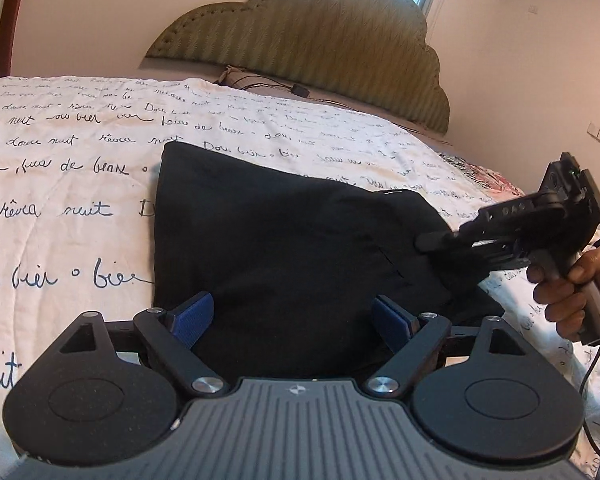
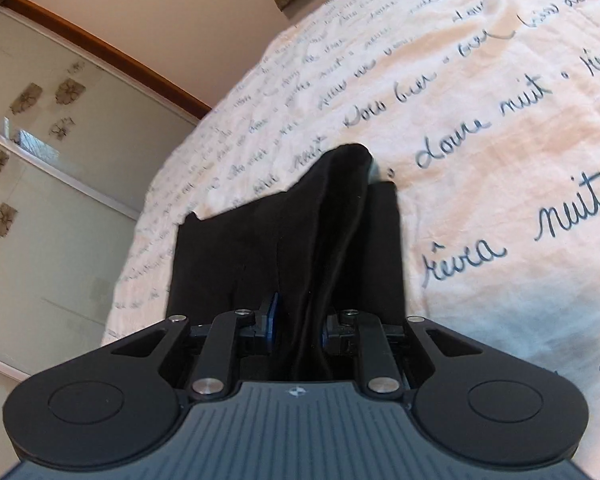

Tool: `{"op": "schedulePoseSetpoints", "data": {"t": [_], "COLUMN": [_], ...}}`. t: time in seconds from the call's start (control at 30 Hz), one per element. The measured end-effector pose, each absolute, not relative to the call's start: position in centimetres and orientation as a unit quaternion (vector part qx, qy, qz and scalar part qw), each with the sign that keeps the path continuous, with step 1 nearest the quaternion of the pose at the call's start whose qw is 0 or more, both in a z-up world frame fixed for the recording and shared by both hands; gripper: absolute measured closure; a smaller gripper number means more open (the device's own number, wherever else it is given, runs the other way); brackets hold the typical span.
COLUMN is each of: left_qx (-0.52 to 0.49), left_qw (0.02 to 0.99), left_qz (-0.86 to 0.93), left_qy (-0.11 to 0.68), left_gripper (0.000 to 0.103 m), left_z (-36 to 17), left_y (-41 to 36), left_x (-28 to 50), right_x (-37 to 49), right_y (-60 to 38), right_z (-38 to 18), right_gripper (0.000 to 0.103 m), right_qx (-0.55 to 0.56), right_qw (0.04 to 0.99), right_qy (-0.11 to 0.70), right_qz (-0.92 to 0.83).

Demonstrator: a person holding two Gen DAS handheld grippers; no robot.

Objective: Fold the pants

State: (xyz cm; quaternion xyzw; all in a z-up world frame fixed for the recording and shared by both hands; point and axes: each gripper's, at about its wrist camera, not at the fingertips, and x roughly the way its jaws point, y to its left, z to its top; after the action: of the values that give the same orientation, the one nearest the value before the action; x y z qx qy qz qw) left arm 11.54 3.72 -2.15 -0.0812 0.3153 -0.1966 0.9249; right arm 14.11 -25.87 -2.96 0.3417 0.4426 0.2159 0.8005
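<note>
Two grippers share the black pants (image 1: 284, 232) on the lettered bedspread (image 1: 60, 168): the right gripper (image 2: 296, 326) pinches a bunched edge to carry the fold, the left gripper (image 1: 292, 314) gapes wide (nothing held) above them.

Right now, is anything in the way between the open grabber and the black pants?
Nothing visible. The left gripper hangs open over the pants on the bedspread, while the right gripper pinches their other edge.

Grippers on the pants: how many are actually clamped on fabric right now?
1. The right gripper is shut on a bunched fold of the black pants. The left gripper hangs open over the near edge, pads clear of the cloth.
</note>
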Motion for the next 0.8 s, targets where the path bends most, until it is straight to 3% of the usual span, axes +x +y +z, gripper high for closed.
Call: {"op": "schedulePoseSetpoints", "data": {"t": [0.27, 0.43, 0.5, 0.57, 0.63, 0.8], "left_qx": [-0.073, -0.070, -0.066, -0.068, -0.080, -0.116], "left_qw": [0.927, 0.928, 0.928, 0.928, 0.930, 0.938], "left_qz": [-0.197, -0.199, -0.200, -0.200, -0.191, -0.135], "left_qy": [0.310, 0.307, 0.307, 0.306, 0.305, 0.297], "left_gripper": [0.010, 0.006, 0.005, 0.006, 0.009, 0.007], "left_z": [-2.2, -2.4, -2.4, -2.2, -1.5, -0.7], "left_y": [3.7, 3.4, 3.3, 3.4, 4.0, 7.4], "left_x": [11.3, 11.3, 11.3, 11.3, 10.8, 8.9], "right_x": [13.1, 10.5, 10.4, 10.9, 11.1, 9.9], "right_y": [-27.5, -29.8, -28.3, -25.9, -24.1, -23.4], "right_z": [-3.1, 0.6, 2.1, 2.9, 2.8, 1.8], "right_gripper": [0.078, 0.077, 0.069, 0.032, 0.029, 0.029], "right_qx": [0.398, 0.425, 0.399, 0.338, 0.289, 0.328], "right_qw": [0.800, 0.840, 0.851, 0.867, 0.877, 0.847], "right_qy": [0.407, 0.309, 0.306, 0.331, 0.351, 0.368], "right_qz": [0.187, 0.133, 0.150, 0.154, 0.154, 0.197]}}
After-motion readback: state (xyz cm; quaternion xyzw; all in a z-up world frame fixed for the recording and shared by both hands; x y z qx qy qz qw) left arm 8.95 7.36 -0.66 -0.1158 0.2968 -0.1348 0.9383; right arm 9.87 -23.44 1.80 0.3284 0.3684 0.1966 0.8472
